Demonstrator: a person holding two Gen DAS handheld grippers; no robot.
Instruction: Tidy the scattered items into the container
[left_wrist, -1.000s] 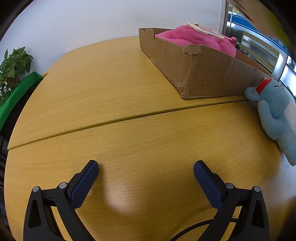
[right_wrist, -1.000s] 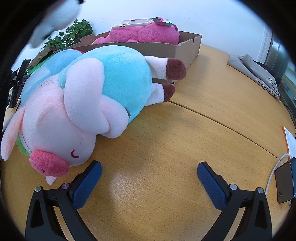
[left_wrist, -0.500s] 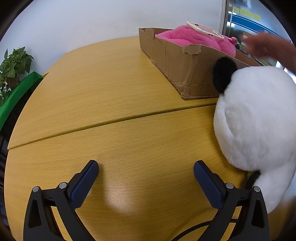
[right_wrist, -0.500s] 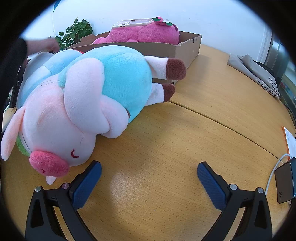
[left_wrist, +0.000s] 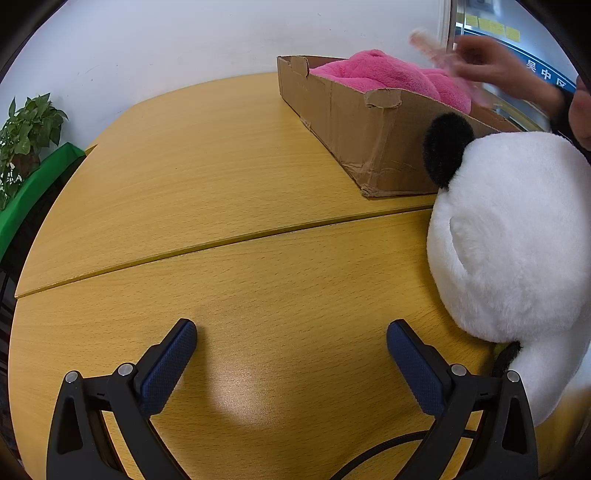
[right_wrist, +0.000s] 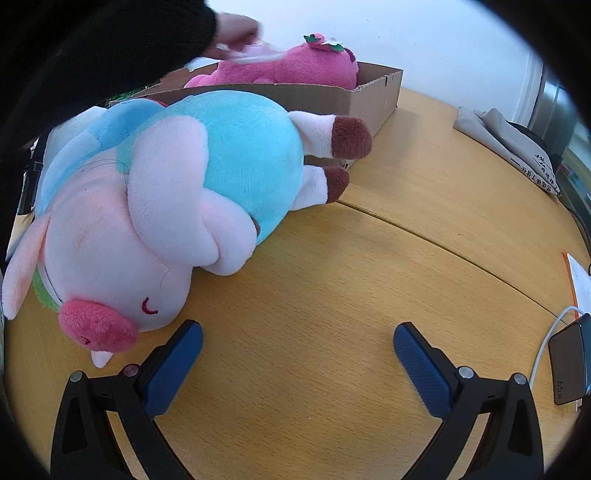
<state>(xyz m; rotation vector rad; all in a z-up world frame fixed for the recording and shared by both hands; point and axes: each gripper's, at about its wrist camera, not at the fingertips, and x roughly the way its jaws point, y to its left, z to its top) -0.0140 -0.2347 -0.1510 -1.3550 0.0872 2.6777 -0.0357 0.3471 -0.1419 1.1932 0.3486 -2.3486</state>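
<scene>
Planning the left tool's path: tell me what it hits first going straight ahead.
Nothing close: the left tool faces bare wooden table, then the white wall. The brown cardboard box and white panda plush sit off right, though depth is uncertain.

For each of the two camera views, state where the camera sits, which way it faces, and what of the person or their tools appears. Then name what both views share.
Left wrist: sits on the left tool, facing across the wooden table toward the cardboard box; both open fingers show, a white plush at right.
Right wrist: sits on the right tool, facing the pig plush lying before the box; open fingers show, a dark sleeve above.
Shared: table, box, pink plush inside it, a hand reaching over the box.
</scene>
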